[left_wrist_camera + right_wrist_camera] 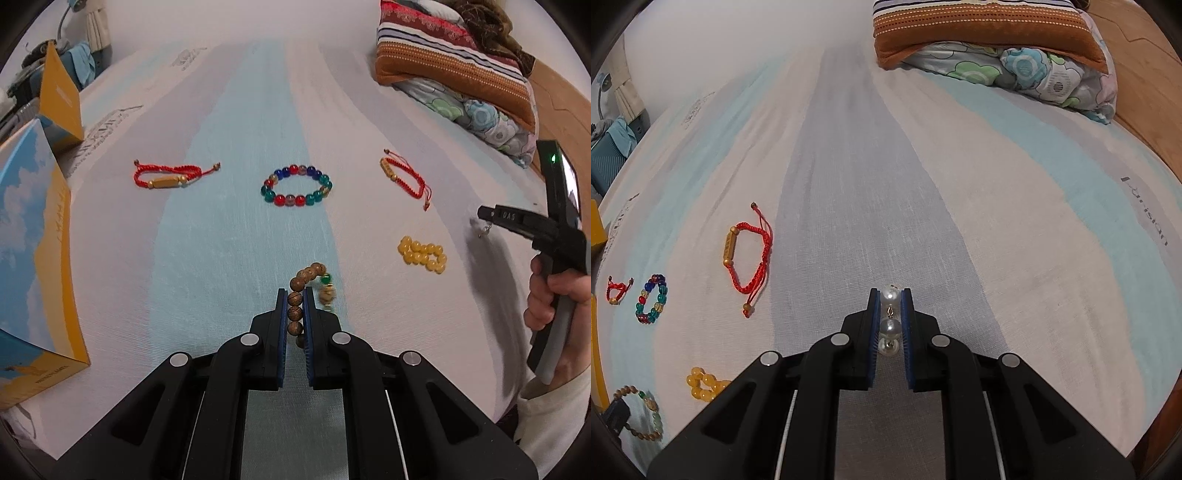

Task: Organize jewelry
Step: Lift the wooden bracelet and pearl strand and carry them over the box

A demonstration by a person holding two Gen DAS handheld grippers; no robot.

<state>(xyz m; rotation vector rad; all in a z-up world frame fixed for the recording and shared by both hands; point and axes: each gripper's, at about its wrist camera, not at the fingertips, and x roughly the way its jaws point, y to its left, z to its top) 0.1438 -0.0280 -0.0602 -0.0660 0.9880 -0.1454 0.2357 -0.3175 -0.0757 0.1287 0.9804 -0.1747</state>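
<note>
My left gripper (295,295) is shut on a brown wooden bead bracelet (301,284) with a green bead, held above the striped bed sheet (229,240). My right gripper (890,293) is shut on a white pearl bracelet (889,326); it shows at the right of the left wrist view (487,214). On the sheet lie a multicolour glass bead bracelet (297,185), a red cord bracelet (170,177) at left, a second red cord bracelet (404,177) at right, and a yellow bead bracelet (423,254). The right wrist view shows the same pieces at its left, such as the red cord bracelet (748,258).
Two yellow and blue boxes (33,258) stand at the left edge of the bed. Folded pillows and a quilt (454,70) are stacked at the far right. A wooden headboard (1137,74) runs along the right side.
</note>
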